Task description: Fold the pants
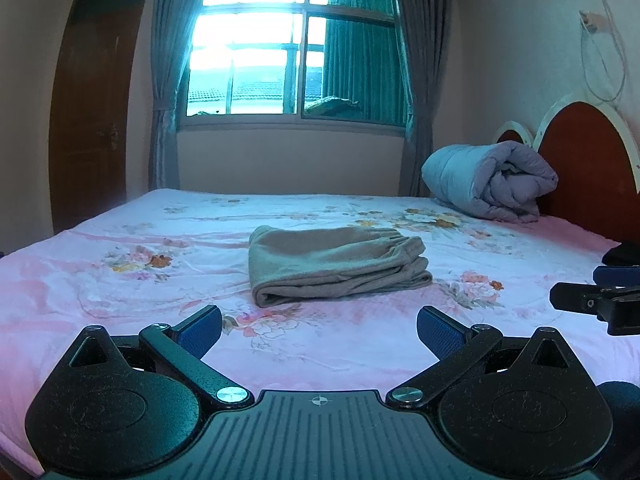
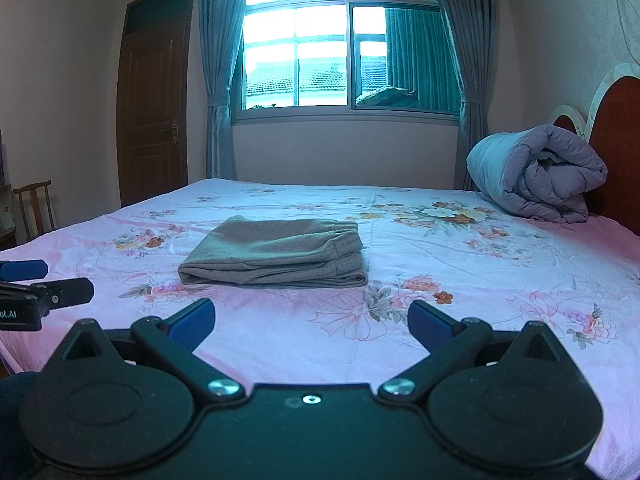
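Note:
Grey-brown pants [image 1: 332, 264] lie folded in a compact stack on the middle of the bed, elastic waistband at the right; they also show in the right wrist view [image 2: 276, 254]. My left gripper [image 1: 319, 330] is open and empty, held above the near part of the bed, short of the pants. My right gripper [image 2: 311, 320] is also open and empty, short of the pants. Each gripper's side shows at the edge of the other's view: the right one [image 1: 600, 300] and the left one [image 2: 40, 292].
The bed has a pink floral sheet [image 1: 120, 280]. A rolled grey-purple quilt [image 1: 492, 180] lies at the far right by the red headboard [image 1: 588, 160]. A window, curtains and a brown door [image 2: 154, 108] stand behind. A wooden chair [image 2: 36, 208] stands at left.

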